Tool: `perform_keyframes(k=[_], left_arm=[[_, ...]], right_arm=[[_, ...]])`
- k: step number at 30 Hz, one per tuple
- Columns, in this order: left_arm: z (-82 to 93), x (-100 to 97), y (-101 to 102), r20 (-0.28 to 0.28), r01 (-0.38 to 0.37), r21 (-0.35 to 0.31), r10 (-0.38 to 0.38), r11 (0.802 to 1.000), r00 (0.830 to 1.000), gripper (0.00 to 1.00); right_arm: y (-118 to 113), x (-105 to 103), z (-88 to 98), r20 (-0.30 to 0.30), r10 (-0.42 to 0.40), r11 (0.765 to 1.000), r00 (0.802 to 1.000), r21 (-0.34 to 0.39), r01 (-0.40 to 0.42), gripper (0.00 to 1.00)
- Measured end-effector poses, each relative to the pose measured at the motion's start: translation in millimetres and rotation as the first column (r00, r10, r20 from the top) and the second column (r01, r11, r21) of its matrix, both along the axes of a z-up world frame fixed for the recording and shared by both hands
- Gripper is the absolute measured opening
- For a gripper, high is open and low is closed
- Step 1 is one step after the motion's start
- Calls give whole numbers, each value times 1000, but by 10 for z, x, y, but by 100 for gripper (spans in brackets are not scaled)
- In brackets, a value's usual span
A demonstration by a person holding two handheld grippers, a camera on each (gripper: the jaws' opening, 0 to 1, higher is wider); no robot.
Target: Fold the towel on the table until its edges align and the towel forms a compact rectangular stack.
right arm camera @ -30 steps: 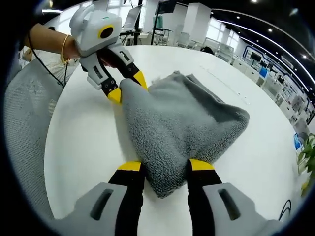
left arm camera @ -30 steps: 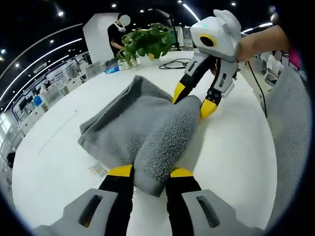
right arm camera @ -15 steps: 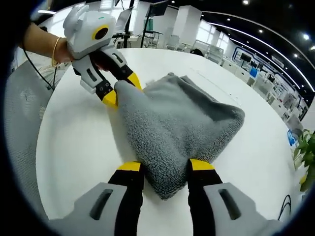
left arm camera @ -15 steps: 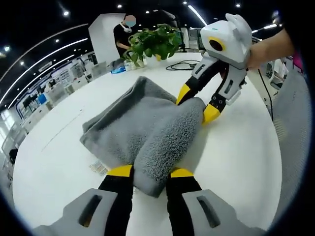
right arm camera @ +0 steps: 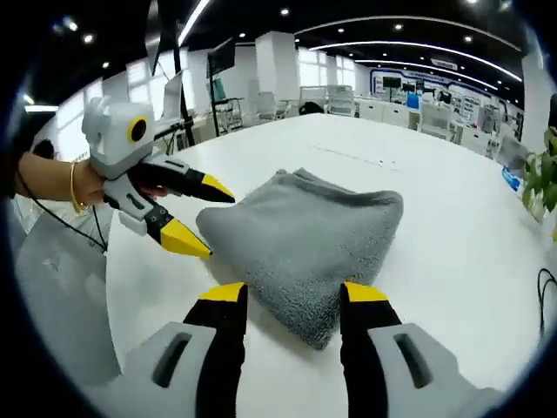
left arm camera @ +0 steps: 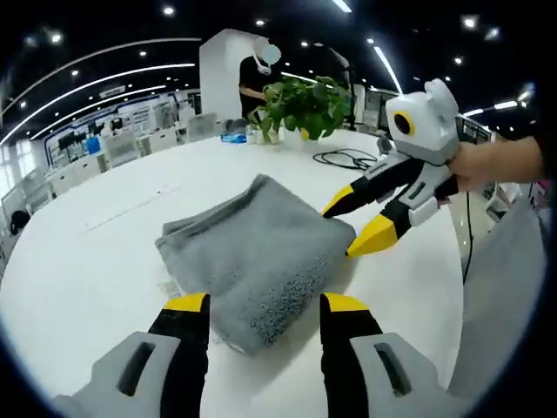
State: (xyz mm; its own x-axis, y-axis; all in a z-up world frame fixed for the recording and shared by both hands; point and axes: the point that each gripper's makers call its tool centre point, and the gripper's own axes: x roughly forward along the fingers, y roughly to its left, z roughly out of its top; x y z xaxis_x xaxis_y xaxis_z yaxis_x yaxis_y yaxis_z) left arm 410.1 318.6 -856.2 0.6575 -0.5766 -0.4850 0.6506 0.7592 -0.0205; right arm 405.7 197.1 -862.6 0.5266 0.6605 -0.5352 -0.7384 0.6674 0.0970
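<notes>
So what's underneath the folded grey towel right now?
The towel lies folded on the white table. In the left gripper view a small printed tag pokes out from under its near-left edge. Whatever else lies beneath is covered by the cloth. Both grippers, left and right, are open.

Bare white table point(left arm camera: 96, 261) open wide on both sides of folded towel point(left arm camera: 252, 252); left gripper point(left arm camera: 261, 305) spread at towel's near corner; right gripper point(left arm camera: 361, 225) spread at far corner, blocking that side; potted plant point(left arm camera: 305, 103), black cable point(left arm camera: 348, 158) well beyond towel; small label point(left arm camera: 168, 287) beside towel edge, flat on tabletop.
</notes>
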Motion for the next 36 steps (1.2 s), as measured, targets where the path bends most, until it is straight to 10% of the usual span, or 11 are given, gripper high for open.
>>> perform_keyframes(k=[19, 36], left_arm=[[389, -690, 223, 77, -103, -133, 114, 986, 990, 81], [361, -824, 70, 81, -110, -153, 123, 982, 989, 92]], right_arm=[[-503, -708, 389, 62, -253, 959, 965, 145, 242, 56], [-366, -804, 356, 88, -185, 980, 979, 86, 177, 65]])
